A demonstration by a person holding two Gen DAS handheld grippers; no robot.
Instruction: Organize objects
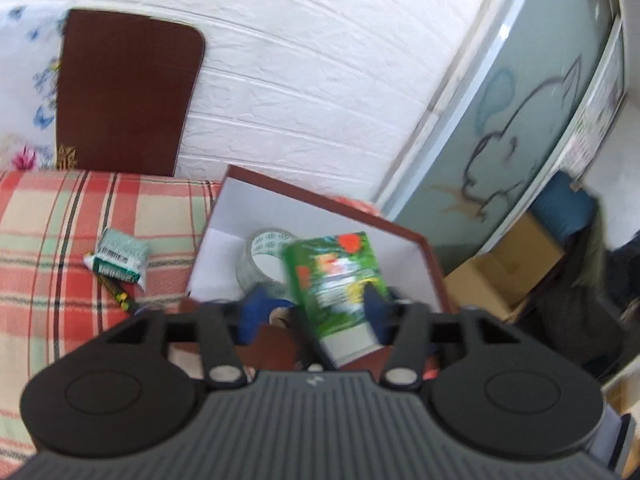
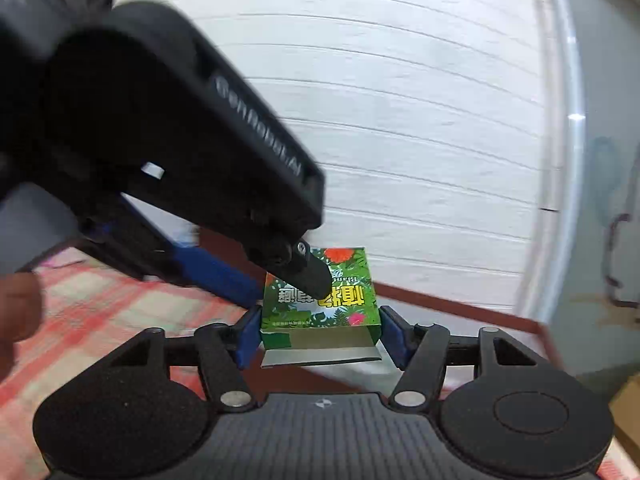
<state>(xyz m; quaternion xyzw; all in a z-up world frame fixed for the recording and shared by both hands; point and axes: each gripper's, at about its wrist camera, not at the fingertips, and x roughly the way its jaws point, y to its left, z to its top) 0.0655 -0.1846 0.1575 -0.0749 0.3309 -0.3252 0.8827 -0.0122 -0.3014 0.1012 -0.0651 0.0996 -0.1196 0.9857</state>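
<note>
above open box [image 1: 420,264] — green leaf-print carton [image 2: 320,304], both claws [image 1: 316,300] [image 2: 318,330] clamping it.

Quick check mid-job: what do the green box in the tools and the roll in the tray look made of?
Green box: looks like thin printed paperboard, slightly glossy; an open flap shows a plain grey-white inside. Roll: seemingly clear plastic packing tape, since light passes through it and it shines. Tray: probably cardboard, dark red rim with a matte white inside, though blur leaves that open.
</note>
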